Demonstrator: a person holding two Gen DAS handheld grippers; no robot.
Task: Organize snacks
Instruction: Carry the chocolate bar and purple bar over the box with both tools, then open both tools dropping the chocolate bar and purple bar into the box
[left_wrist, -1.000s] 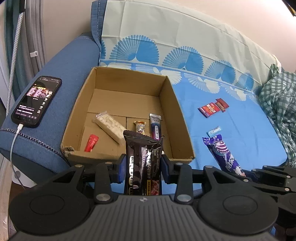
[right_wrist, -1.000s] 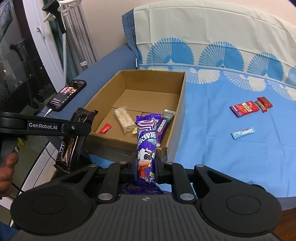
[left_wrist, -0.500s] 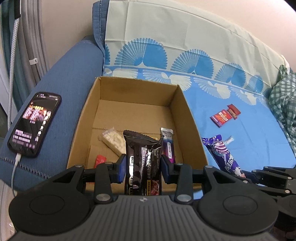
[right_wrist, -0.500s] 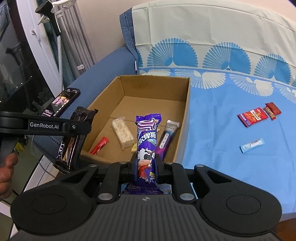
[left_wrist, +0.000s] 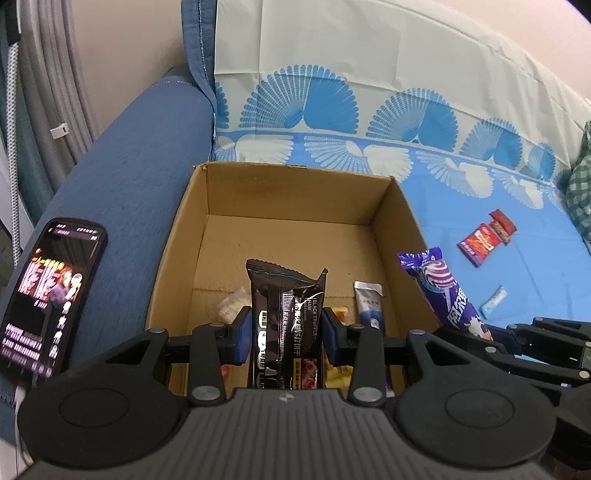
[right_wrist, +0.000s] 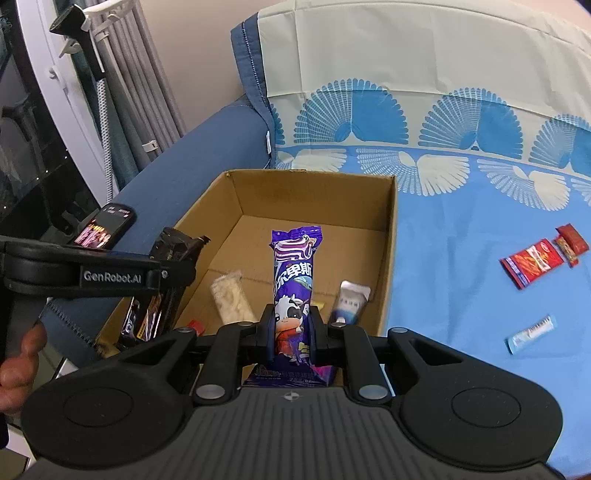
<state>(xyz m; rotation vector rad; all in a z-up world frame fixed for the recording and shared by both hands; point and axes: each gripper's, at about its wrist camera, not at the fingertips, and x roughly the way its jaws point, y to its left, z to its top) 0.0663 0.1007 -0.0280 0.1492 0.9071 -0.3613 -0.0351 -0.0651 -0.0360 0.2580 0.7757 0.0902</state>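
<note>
My left gripper (left_wrist: 286, 334) is shut on a black snack packet (left_wrist: 286, 310) and holds it upright over the near end of the open cardboard box (left_wrist: 288, 195). My right gripper (right_wrist: 292, 328) is shut on a purple snack packet (right_wrist: 293, 273), also upright over the box's (right_wrist: 391, 258) near end. In the right wrist view the left gripper (right_wrist: 159, 277) with its black packet (right_wrist: 162, 295) is at the box's left wall. Inside the box lie a pale rice bar (right_wrist: 231, 299), a grey-blue sachet (right_wrist: 351, 301), a red packet (right_wrist: 195, 325) and a yellow one (left_wrist: 338, 312).
On the blue sofa cover lie two red packets (right_wrist: 532, 260) (right_wrist: 570, 242) and a light blue sachet (right_wrist: 532, 328), right of the box. A lit phone (left_wrist: 48, 295) rests on the blue armrest (left_wrist: 122, 192) to the left. A green checked cloth (left_wrist: 580, 192) lies at the far right.
Both grippers have moved forward with their packets, from in front of the box to over its near end. The box looms larger in both views.
</note>
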